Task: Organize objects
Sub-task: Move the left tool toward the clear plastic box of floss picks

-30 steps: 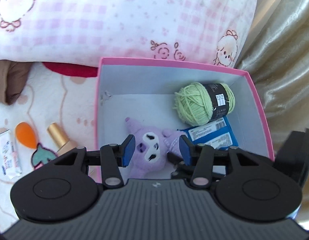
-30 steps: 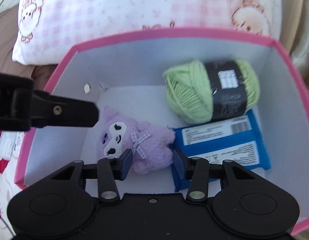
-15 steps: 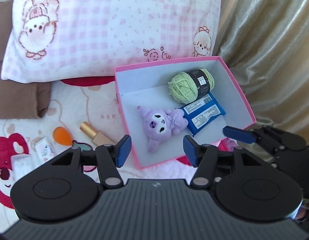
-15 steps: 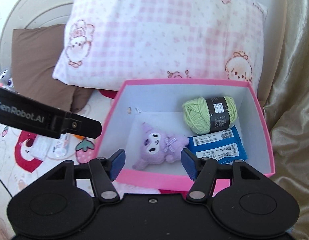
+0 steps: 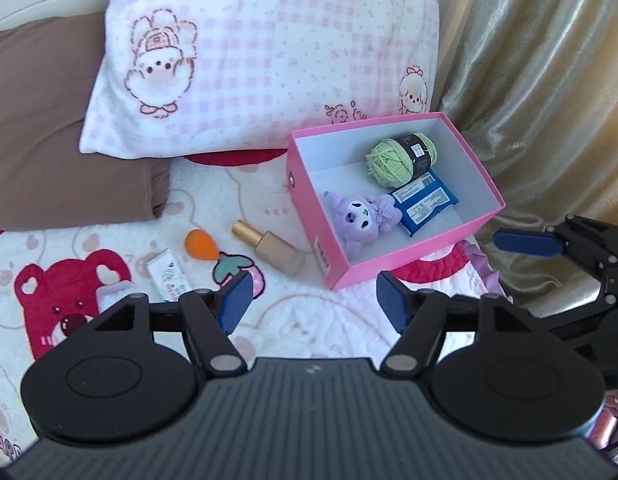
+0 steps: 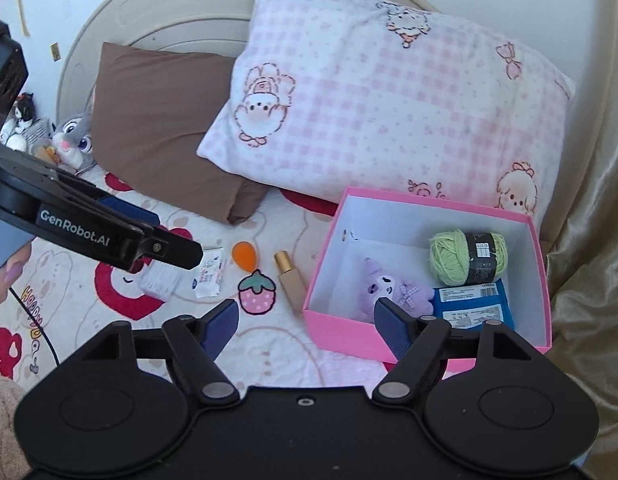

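A pink box [image 5: 333, 236] [image 6: 341, 332] on the bed holds a purple plush [image 5: 359, 216] [image 6: 383, 286], a green yarn ball [image 5: 397, 158] [image 6: 465, 258] and a blue packet [image 5: 425, 204] [image 6: 473, 308]. Left of the box lie a gold bottle [image 5: 273, 248] [image 6: 289, 280], an orange sponge [image 5: 201, 244] [image 6: 245, 256] and a small white packet [image 5: 167, 276] [image 6: 209, 274]. My left gripper [image 5: 315, 306] hangs above the bedspread in front of the box, its jaws opening with nothing between them. My right gripper [image 6: 309, 326] hovers before the box's near wall, jaws also opening and empty.
A pink checked pillow [image 5: 269, 52] [image 6: 389, 104] and a brown pillow [image 5: 57, 120] [image 6: 157, 120] lie behind the objects. A gold curtain [image 5: 549, 80] hangs at the right. Soft toys [image 6: 69, 136] sit at the far left by the headboard. A tissue pack [image 6: 161, 280] lies near the white packet.
Both grippers have pulled up and back out of the box and opened wider. The purple plush stays in the box, no longer between their fingers.
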{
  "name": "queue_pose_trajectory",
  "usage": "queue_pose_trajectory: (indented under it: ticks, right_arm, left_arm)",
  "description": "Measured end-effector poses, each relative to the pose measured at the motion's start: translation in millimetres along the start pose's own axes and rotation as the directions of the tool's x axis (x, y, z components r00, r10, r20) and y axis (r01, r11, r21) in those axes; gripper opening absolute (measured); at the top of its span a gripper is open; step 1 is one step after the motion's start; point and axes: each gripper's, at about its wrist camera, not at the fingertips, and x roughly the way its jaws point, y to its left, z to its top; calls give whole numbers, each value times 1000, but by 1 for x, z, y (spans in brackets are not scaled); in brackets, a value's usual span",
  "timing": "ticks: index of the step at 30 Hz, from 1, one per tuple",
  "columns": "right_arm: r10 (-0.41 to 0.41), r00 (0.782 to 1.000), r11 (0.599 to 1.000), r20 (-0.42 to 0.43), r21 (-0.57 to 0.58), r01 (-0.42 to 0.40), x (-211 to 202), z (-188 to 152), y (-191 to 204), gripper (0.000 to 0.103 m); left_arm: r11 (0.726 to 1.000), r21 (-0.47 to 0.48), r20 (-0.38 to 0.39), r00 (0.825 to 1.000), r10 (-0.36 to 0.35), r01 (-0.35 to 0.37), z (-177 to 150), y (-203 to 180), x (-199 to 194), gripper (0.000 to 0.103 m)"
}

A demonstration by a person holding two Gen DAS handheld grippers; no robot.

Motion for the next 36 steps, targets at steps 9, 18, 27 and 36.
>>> queue_pose_trajectory:
  ticks: [9,18,27,36]
  right_arm:
    - [83,996,991,-20,-104,-85,-2,1,57,79]
    - [186,981,972,-48,-135,-191,38,6,95,79]
    - [219,975,957,-31,-187,-221,104,15,125,84]
    - [258,959,933,-114,-228,-278,160,-10,139,84]
  left_arm:
    - [996,-80,-22,999,-48,46,-29,48,-30,73]
    - [982,-179,39,998,-56,62,-33,114,-29,76]
    - [968,-247,74,997,-23,41,-54,164,16,76]
    - [950,-313,94,995,43,-11,-70,215,48,76]
